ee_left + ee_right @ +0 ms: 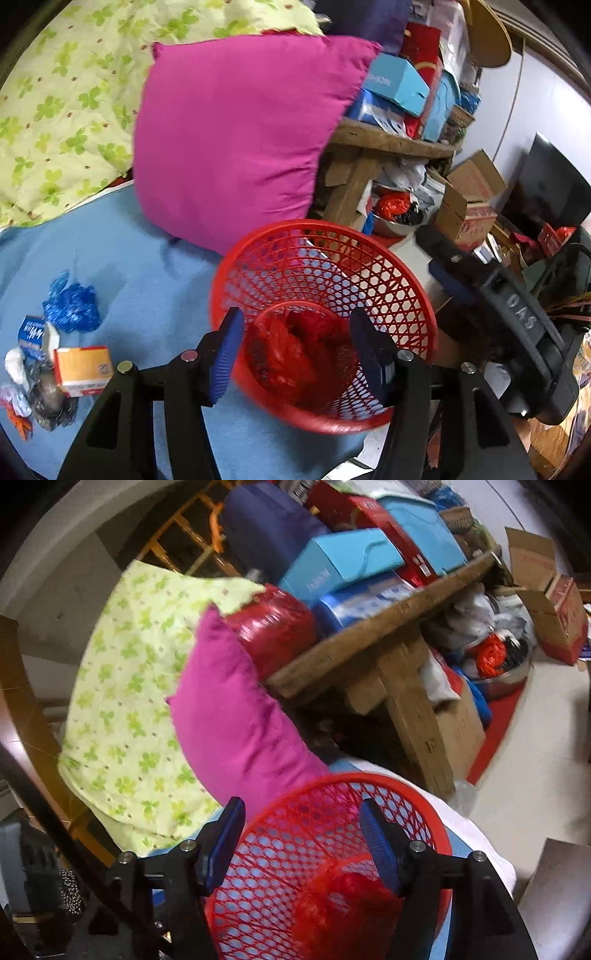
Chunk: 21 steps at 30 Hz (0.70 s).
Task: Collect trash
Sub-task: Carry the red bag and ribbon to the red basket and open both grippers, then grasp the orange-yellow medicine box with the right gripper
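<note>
Left gripper (295,350) hangs right over the mouth of the red basket (388,295), its blue-padded fingers (225,354) spread wide with nothing between them, and down in the basket's bottom lies a crumpled red bag (295,350). The basket sits tipped on the blue blanket (147,280), close to the bed's edge and just in front of the pink pillow (236,136). Off to the left on that blanket, well apart from the basket, there's a scatter of trash: a blue bag (72,308), a blue and white carton (31,334), an orange box (83,369), a dark bag (50,400) and a white scrap (14,363), all bunched together. Over on the other camera, the right gripper (299,842) also hovers above the basket (280,849), fingers (376,843) apart and gripping nothing, the rim passing beneath them, with the red bag (343,908) showing low in the mesh. Behind the pillow (236,723) lies a green patterned quilt (125,701), and a wooden bench (388,627) stacked with boxes stands beside the bed.
</note>
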Tool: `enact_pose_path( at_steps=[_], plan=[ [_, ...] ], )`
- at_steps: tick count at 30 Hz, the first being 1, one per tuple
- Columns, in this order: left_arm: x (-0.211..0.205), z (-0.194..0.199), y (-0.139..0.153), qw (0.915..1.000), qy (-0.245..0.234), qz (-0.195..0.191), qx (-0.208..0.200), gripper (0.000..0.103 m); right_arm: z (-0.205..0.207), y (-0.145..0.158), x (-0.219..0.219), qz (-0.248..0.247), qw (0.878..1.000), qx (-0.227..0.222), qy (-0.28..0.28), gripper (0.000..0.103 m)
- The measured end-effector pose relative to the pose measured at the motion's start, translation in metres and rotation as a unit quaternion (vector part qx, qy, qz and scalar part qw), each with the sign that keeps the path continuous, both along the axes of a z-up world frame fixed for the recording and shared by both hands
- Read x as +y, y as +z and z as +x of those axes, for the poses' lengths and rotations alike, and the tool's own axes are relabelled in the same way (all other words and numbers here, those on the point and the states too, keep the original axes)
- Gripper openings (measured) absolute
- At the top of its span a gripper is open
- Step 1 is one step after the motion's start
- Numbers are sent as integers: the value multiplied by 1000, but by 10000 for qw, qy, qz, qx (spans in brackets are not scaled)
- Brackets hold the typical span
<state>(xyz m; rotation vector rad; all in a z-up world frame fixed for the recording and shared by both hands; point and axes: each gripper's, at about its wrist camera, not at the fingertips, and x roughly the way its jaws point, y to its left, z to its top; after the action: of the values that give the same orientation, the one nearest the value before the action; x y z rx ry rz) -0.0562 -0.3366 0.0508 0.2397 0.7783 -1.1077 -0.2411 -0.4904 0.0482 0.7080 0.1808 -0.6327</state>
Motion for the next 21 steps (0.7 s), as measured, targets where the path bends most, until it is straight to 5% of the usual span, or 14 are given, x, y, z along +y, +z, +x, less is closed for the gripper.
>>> enact_pose_path(
  at_steps=[9, 13, 21],
  plan=[
    [138, 37, -19, 9915, 1296, -99, 101, 61, 26, 34, 84, -1128, 9865, -625, 1007, 68],
    [219, 58, -40, 9757, 2178, 44, 249, 61, 54, 35, 128, -1370, 9746, -636, 1653, 68],
    [354, 85, -71, 9275, 3713, 295, 323, 61, 122, 4, 197, -1249, 9537, 34, 2735, 68]
  ],
)
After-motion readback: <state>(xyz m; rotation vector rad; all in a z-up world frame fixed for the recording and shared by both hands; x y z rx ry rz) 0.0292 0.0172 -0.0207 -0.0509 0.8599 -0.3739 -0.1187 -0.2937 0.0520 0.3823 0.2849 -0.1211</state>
